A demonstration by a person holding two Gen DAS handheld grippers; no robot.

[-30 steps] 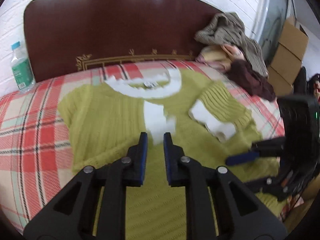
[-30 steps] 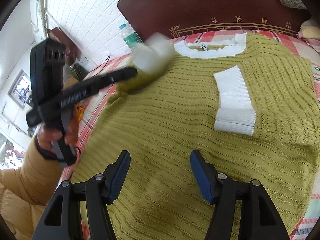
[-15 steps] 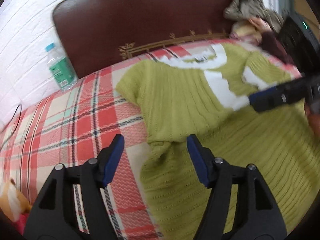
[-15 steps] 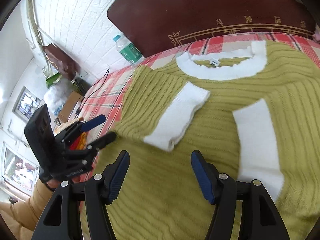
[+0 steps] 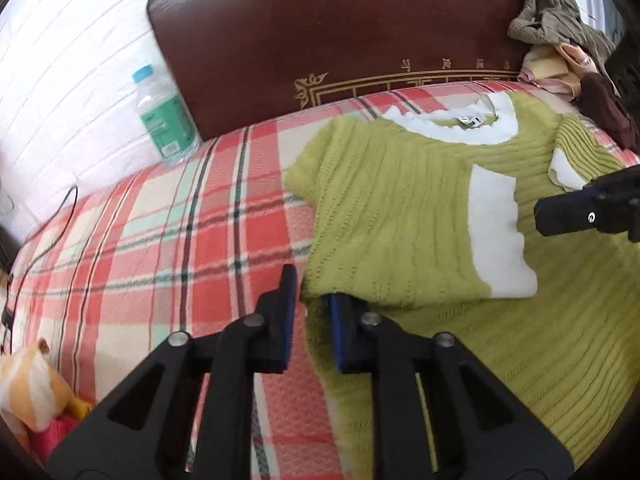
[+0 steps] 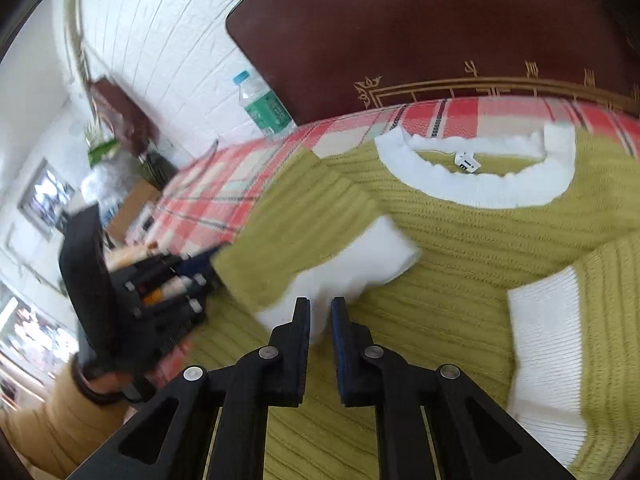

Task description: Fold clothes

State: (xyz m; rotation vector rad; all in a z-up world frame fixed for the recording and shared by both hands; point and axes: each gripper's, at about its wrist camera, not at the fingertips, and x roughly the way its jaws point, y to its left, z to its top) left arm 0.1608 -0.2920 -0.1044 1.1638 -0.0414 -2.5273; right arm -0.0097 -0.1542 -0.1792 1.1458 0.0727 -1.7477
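A yellow-green knit sweater [image 5: 400,200] with a white collar lies face up on the plaid bed cover [image 5: 160,240]. Both sleeves are folded onto its chest. My left gripper [image 5: 314,312] is shut on the sweater's left side edge, below the folded left sleeve. In the right wrist view my right gripper [image 6: 320,320] is shut on the white cuff [image 6: 360,268] of that left sleeve. The other cuff [image 6: 544,344] lies flat to the right. The right gripper [image 5: 580,208] also shows at the right edge of the left wrist view. The left gripper [image 6: 160,292], held by a tan-sleeved hand, is at the sweater's edge.
A dark wooden headboard [image 5: 360,32] backs the bed. A water bottle [image 5: 166,120] stands at its left end and a pile of other clothes [image 5: 560,20] lies at its right. An orange and white soft toy [image 5: 28,384] and a black cable [image 5: 44,232] lie left.
The left gripper let the left sleeve drop onto the chest and moved to the sweater's left edge. Both grippers, open half a second ago, have now shut on cloth.
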